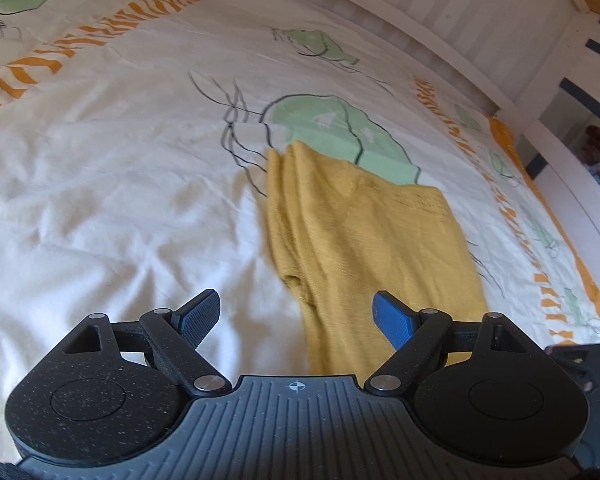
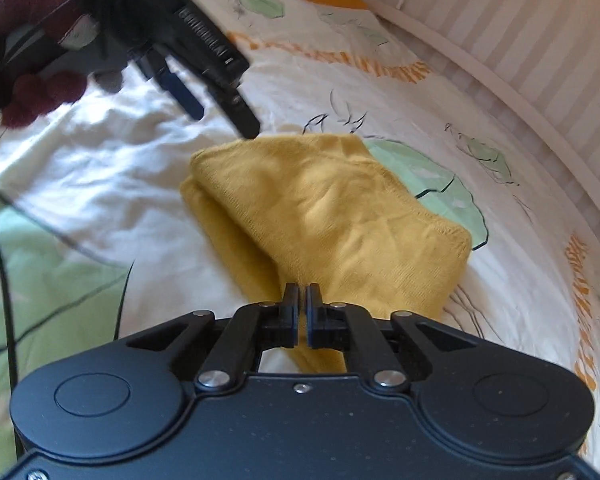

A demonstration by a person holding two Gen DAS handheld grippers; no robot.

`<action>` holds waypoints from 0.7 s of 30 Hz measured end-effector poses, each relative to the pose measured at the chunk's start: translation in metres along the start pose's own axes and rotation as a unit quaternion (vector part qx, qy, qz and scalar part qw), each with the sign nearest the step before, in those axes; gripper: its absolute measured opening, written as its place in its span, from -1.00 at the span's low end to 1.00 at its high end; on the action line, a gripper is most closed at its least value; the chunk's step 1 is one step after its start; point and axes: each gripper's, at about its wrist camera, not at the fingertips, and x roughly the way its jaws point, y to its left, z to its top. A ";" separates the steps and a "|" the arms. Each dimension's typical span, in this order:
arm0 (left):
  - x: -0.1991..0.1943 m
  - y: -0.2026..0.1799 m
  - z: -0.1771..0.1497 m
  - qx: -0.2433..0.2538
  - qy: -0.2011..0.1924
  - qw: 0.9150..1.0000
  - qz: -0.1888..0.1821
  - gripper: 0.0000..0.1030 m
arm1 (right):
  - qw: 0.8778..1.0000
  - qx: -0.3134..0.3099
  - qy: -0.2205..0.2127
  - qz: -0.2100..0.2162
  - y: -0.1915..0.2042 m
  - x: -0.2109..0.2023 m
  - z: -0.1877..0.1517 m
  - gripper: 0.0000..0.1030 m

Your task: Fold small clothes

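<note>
A bed [image 1: 100, 208] under a white duvet cover printed with green leaves and orange bands, white slatted frame [image 2: 540, 60] along the far edge. On the cover, toward that far edge and lying partly over one green leaf, a small yellow knit garment [image 2: 324, 216], already doubled over with a rounded fold on its left and a stitched hem on the right. Right hand-held gripper [image 2: 302, 296] closed at the garment's near end, fingers almost touching; probably pinching a thin layer of the yellow cloth, though the contact itself sits hidden behind the fingers. Left hand-held gripper [image 1: 296, 318] open wide, blue pads [image 1: 392, 320] spread, hovering just above the garment's near part and holding nothing; in the right wrist view, poised over the far-left corner of the cloth. Step in hand, by the look of it: a further fold, one end secured, the other not yet taken. Next move likely calls for lowering the open fingers onto a free edge, closing on all layers at once, then carrying both ends together without dragging the duvet cover along.
</note>
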 end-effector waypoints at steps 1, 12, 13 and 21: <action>0.002 -0.002 -0.001 0.000 0.004 1.000 -0.006 0.62 | 1.000 -0.008 0.006 0.013 0.004 0.001 -0.002 -0.85; 0.023 -0.003 -0.013 -0.044 0.044 0.996 -0.061 0.62 | 0.965 0.241 -0.061 0.086 -0.070 -0.015 -0.016 0.26; 0.025 -0.004 -0.013 -0.046 0.045 0.996 -0.062 0.62 | 0.954 0.280 -0.064 0.090 -0.084 -0.012 -0.020 0.39; 0.030 -0.013 -0.015 -0.055 0.050 0.994 -0.082 0.63 | 0.895 0.431 -0.054 0.095 -0.153 0.032 -0.041 0.50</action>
